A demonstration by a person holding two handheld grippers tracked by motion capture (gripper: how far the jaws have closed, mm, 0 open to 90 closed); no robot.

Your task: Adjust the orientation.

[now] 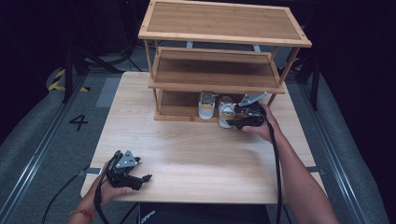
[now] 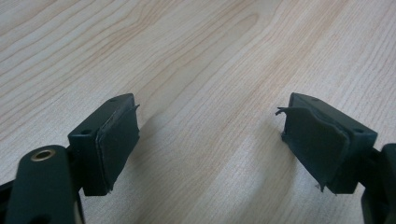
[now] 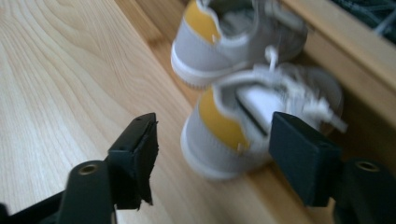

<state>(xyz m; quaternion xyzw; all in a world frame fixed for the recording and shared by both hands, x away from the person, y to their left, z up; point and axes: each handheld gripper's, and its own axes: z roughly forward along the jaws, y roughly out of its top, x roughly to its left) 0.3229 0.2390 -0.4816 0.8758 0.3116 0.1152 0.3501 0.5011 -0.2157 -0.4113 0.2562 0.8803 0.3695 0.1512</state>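
Two small white shoes with yellow heels stand side by side on the bottom board of a bamboo shelf (image 1: 224, 37). The nearer shoe (image 3: 261, 121) hangs its heel over the board's front edge, and the other shoe (image 3: 233, 37) stands behind it. In the high view they are the right shoe (image 1: 226, 113) and the left shoe (image 1: 206, 106). My right gripper (image 3: 217, 135) is open, its jaws either side of the nearer shoe's heel, the left jaw clear of it. In the high view the right gripper (image 1: 235, 117) sits against the shelf front. My left gripper (image 2: 208, 126) is open over bare wood, at the table's front left (image 1: 145, 177).
The shelf has three boards and stands at the back of the light wooden table (image 1: 201, 154). Its upper two boards are bare. Dark floor with rails and a painted 4 (image 1: 78, 122) lies to the left. Cables trail from both grippers.
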